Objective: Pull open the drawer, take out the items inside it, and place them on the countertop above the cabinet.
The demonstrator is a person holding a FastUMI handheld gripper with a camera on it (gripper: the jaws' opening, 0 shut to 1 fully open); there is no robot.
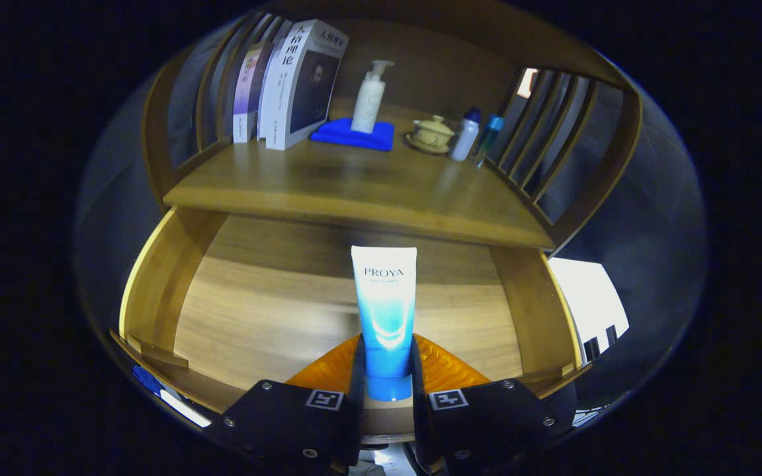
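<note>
Gripper [385,370] fingers clamp the tube [384,311], hiding its cap sides, above the drawer [156,284].

My boxy, hard-shelled gripper [386,370] shows two black housing blocks studded with silver screws, each topped by a square black-and-white marker tag, with ribbed fingers [450,370].

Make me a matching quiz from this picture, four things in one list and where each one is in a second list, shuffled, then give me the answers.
Things:
1. tube
2. pump bottle
3. books
4. lidded cup

Places:
A. on a saucer, beside two small bottles
B. leaning at the countertop's slatted side
C. standing on the blue cloth
D. gripped between the gripper fingers, over the open drawer

Pairs: 1-D, 2-C, 3-B, 4-A
</note>
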